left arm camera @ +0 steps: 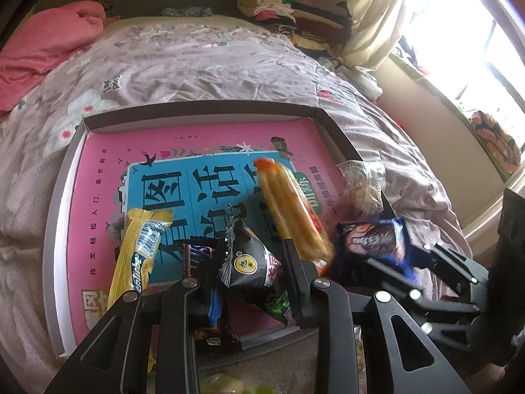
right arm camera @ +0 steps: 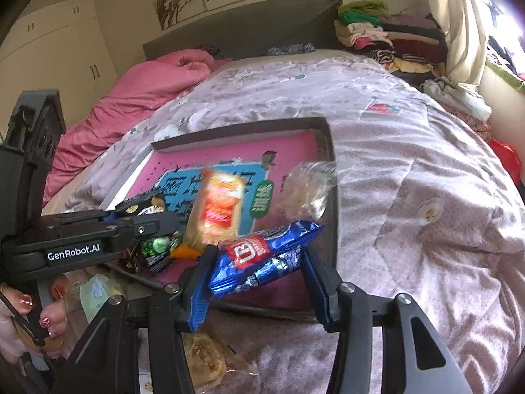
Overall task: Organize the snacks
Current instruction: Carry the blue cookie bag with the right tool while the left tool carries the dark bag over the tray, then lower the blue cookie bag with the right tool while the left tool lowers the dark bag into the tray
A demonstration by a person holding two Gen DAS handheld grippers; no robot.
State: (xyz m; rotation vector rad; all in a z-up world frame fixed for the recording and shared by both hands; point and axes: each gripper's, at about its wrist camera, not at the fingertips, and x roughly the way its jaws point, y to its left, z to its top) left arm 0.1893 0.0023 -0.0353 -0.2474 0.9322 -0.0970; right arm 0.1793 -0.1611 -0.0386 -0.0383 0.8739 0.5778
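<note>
A shallow grey tray (left arm camera: 203,111) lined with a pink and blue printed sheet lies on the bed. My left gripper (left arm camera: 256,243) is over its near edge, shut on a black snack packet (left arm camera: 249,262). An orange cracker pack (left arm camera: 288,210), blurred, slants up from beside that gripper's right finger. A yellow bar (left arm camera: 137,249) lies to the left on the tray. In the right wrist view my right gripper (right arm camera: 259,252) is shut on a blue wrapped snack (right arm camera: 262,256) over the tray's (right arm camera: 242,131) near right corner. The left gripper (right arm camera: 160,223) reaches in from the left.
A clear-wrapped pastry (right arm camera: 308,190) rests at the tray's right rim. Another wrapped pastry (right arm camera: 203,361) lies on the quilt under my right gripper. A hand with painted nails (right arm camera: 19,305) holds the left gripper. Pink blanket (right arm camera: 131,98) and folded clothes (right arm camera: 387,32) sit farther back.
</note>
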